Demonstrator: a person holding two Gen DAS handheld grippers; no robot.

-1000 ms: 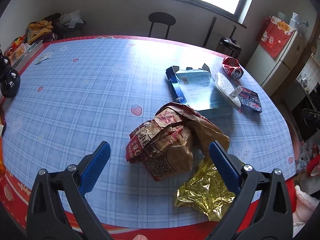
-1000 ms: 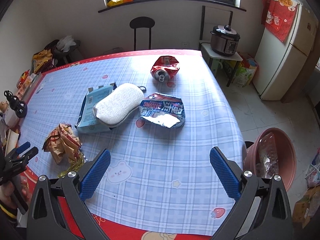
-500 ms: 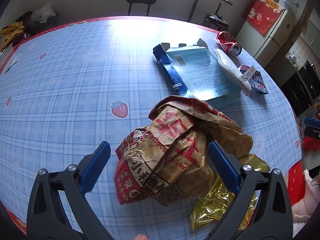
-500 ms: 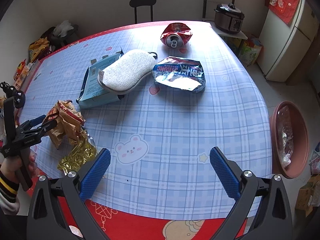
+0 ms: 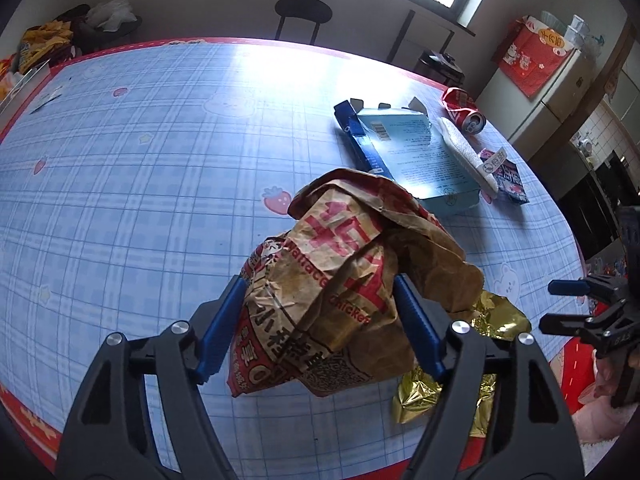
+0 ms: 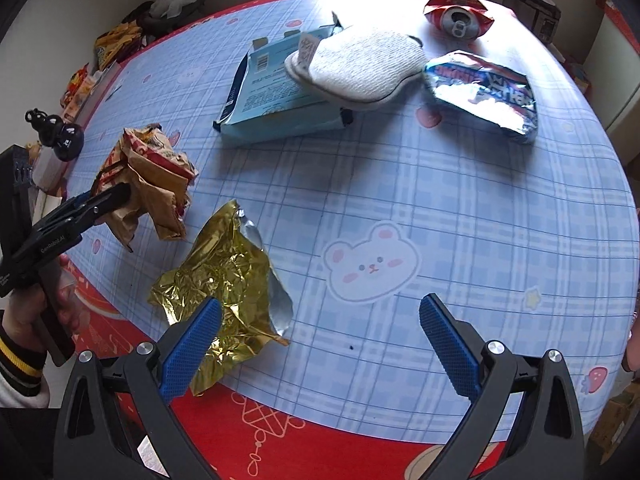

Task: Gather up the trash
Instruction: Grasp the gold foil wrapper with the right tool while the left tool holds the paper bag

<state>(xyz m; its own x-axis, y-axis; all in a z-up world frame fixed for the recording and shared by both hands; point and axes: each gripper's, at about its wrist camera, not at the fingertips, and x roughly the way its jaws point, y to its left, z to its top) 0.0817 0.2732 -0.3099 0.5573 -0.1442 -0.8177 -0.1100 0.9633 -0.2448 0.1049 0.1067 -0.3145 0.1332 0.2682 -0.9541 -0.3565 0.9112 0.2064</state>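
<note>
A crumpled brown and red paper bag [image 5: 336, 280] sits between the fingers of my left gripper [image 5: 320, 320], which is shut on it; it also shows in the right wrist view [image 6: 148, 184], lifted off the table. A gold foil wrapper [image 6: 228, 276] lies on the table by the near edge, just ahead of the left finger of my right gripper [image 6: 320, 332], which is open and empty. Farther off lie a blue carton [image 6: 272, 92], a white sponge [image 6: 360, 64], a silver-blue snack bag [image 6: 484, 92] and a crushed red can [image 6: 456, 16].
The table [image 6: 480, 216] has a blue checked cloth with a red border. A black stool [image 5: 304, 12] stands behind it. A fridge [image 5: 548, 92] stands at the right. Snack packs [image 6: 116, 40] and a black object [image 6: 60, 136] sit at the table's left edge.
My left gripper has moved forward and shut on the paper bag, lifting it. My right gripper has moved down and left toward the gold wrapper, staying open.
</note>
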